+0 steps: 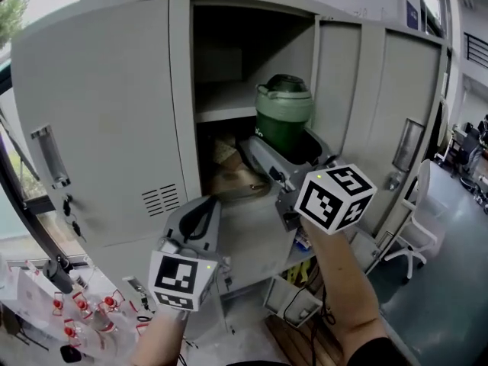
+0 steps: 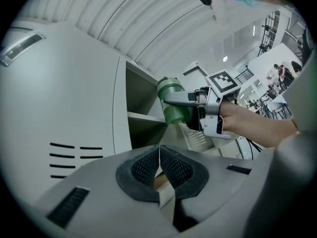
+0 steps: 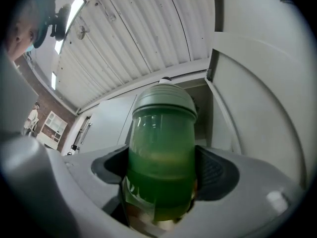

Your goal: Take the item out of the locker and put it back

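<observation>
One green bottle point(image 3: 161, 128) clamped in wide-spread right gripper point(image 3: 161, 182), frame centre, left gripper point(image 2: 159, 168) closed on nothing, one locker point(image 1: 99, 113) opened.

Your right claw point(image 3: 161, 170) is pale grey with black, fine-meshed pads point(image 3: 215, 170), and your bottle point(image 3: 161, 152) reads translucent green under a duller grey-green lid point(image 3: 163, 99). Your left claw point(image 2: 159, 168) shows the same pale grey body and black mesh pattern. Each claw carries a white cube point(image 1: 335, 197) printed with black square markers. The locker point(image 1: 99, 128) before you is light grey all over, with its open inside in dark shadow.
</observation>
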{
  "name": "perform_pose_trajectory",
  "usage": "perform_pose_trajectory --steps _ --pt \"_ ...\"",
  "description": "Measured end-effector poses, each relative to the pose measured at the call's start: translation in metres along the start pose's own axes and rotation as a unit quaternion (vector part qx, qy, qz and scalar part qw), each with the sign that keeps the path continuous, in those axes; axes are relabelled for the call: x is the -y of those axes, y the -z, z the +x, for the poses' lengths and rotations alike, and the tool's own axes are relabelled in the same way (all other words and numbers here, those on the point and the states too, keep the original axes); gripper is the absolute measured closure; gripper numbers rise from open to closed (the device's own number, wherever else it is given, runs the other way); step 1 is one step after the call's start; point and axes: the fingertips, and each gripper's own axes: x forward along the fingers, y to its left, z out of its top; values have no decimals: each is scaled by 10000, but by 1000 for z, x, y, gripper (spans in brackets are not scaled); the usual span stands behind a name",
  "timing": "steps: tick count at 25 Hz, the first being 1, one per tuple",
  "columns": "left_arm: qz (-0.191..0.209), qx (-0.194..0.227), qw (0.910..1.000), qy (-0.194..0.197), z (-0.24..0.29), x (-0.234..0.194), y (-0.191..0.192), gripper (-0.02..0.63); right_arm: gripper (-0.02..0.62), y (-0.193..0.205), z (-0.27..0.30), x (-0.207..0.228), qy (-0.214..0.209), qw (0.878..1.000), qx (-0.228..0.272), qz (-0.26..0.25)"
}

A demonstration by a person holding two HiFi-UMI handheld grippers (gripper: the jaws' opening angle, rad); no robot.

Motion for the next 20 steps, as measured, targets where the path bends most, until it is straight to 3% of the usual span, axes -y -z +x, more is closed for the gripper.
perform_pose_trajectory --steps 9,20 --pt "-177 -13 9996 -212 3 -16 -20 592 209 -40 49 -2 -70 9999 -35 -123" --pt "-131 -25 9995 -274 2 -23 -28 594 209 -30 107 14 164 9984 -534 -111"
